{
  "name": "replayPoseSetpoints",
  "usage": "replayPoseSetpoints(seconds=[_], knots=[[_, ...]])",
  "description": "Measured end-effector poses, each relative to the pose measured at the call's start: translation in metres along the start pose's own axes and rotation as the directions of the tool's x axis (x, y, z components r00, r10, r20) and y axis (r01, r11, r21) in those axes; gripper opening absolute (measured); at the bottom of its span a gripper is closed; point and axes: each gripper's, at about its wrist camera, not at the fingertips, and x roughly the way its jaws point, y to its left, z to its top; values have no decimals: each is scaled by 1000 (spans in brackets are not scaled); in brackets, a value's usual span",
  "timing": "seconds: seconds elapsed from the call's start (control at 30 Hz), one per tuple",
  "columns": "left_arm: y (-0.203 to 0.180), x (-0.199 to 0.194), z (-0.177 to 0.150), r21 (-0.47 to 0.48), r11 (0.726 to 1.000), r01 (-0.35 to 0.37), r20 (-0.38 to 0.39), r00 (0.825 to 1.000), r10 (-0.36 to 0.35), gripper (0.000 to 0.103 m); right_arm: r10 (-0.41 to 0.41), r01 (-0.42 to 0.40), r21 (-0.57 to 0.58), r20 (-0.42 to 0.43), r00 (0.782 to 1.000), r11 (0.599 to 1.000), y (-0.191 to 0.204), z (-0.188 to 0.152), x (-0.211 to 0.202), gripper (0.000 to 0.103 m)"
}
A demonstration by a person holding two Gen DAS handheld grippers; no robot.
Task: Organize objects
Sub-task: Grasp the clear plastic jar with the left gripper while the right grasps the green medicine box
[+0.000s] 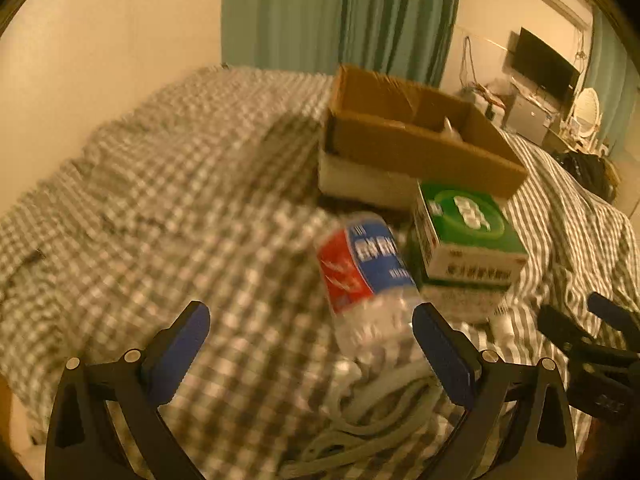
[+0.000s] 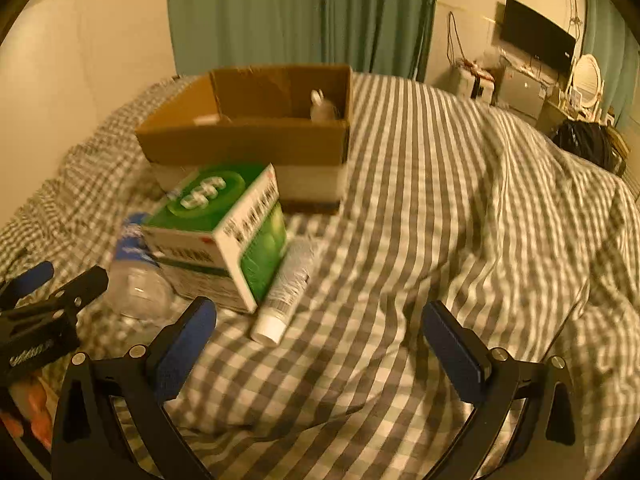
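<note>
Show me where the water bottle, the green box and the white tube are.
water bottle [image 1: 366,268]: left wrist view, on its red and blue label.
green box [image 2: 218,236]: right wrist view, on its white front corner.
white tube [image 2: 286,290]: right wrist view, on its body above the cap.

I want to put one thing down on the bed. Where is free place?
Free: the striped cover right of the cardboard box, and the checked sheet left of the bottle. Crowded: bottle, green box and tube lie tightly before the cardboard box.
</note>
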Motion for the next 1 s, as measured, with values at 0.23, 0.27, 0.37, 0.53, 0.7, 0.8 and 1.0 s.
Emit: replayPoseSetpoints(seconds=[0.23,0.27,0.37,0.53,0.7,0.8,1.0], knots=[[-25,24,4,60,998,29,-30,999,-27,103,-1,2,51,-16,1000,999,-16,-2,19,103],[-28,29,6,61,998,16,-38,999,-13,103,-3,4,55,-20,1000,998,-17,-2,21,103],[-30,45,10,59,998,3,-59,998,1,103,-6,8,60,-26,1000,998,-19,-1,24,103],[-23,60,1,104,994,44,-67,997,-38,90,-17,18,45,-19,1000,999,-14,2,23,103],[-6,58,-4,80,995,59,-86,995,-52,65,-4,5,14,-11,1000,1000,1,3,18,103],[5,43,-1,81,996,42,-46,998,-38,65,11,-11,-4,-5,1000,1000,16,7,15,103],[38,33,2,38,999,-5,-34,999,6,65,60,-60,-44,-4,998,997,48,16,17,103]])
